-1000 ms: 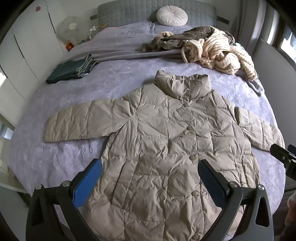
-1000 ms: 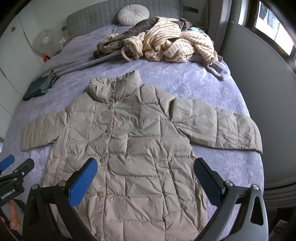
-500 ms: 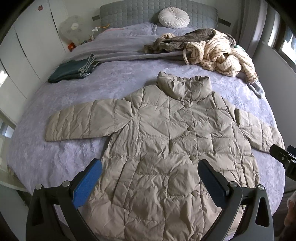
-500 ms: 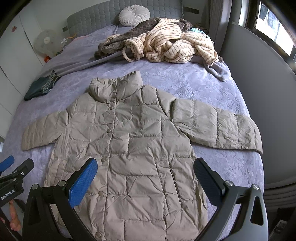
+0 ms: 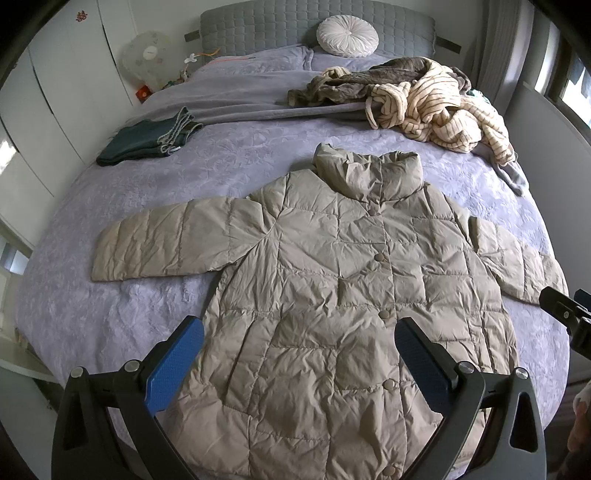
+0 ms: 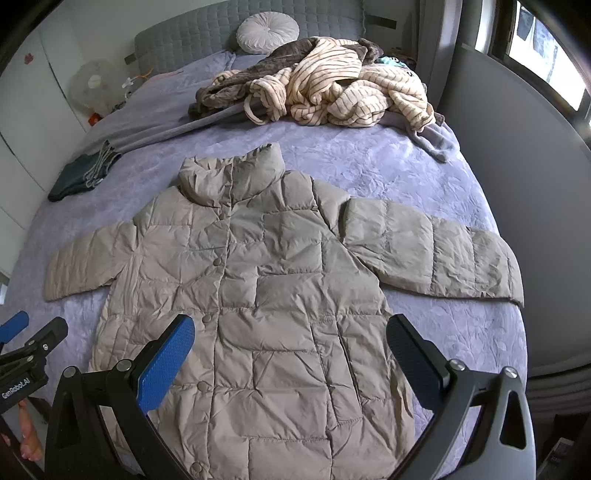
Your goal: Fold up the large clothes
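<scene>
- We are holding the left gripper (image 5: pixel 299 347) and the right gripper (image 6: pixel 290 343) above the near hem of a beige quilted puffer coat (image 5: pixel 354 302), jaws standing wide apart and holding nothing, as we are judging the fold to be not yet begun
- The coat is lying face up in the middle of the lilac bed (image 5: pixel 155 192), buttoned, collar pointing toward the headboard and both sleeves spreading flat to the sides, an arrangement that is likely giving us clean fold lines
- Its shell is looking thin, crinkled and puffy, stitched into square panels, so we are expecting it to spring back when folded
- A folded dark garment (image 5: pixel 144 142) is resting near the bed's left edge, apparently finished, while a heap of striped fleece clothes (image 6: pixel 332 92) is waiting beside a round white cushion (image 5: pixel 347 31)
</scene>
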Available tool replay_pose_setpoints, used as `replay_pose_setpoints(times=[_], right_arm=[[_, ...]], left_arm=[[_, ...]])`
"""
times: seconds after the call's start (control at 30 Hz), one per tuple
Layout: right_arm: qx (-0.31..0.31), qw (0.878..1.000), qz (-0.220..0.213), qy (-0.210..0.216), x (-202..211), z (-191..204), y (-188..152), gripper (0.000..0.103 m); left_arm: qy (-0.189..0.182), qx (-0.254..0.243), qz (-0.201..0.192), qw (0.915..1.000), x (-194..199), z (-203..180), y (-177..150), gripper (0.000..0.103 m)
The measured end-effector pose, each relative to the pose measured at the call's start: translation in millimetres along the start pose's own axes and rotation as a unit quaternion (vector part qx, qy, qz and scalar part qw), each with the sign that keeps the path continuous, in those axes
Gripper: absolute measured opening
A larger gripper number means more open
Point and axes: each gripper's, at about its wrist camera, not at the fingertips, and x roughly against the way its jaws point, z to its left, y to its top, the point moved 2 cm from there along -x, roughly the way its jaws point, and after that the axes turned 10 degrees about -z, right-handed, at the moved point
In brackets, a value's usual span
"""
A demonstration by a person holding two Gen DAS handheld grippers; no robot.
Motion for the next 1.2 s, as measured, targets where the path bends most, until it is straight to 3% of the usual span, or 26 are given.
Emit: replay_pose_setpoints(times=[1.2], right_arm=[[-0.001,1.000,-0.006,0.003,2.2,0.0,0.3,0.103]], left_arm=[[0.001,0.001,-0.002,1.0000,-0.1,-1.9,-2.7,0.103]])
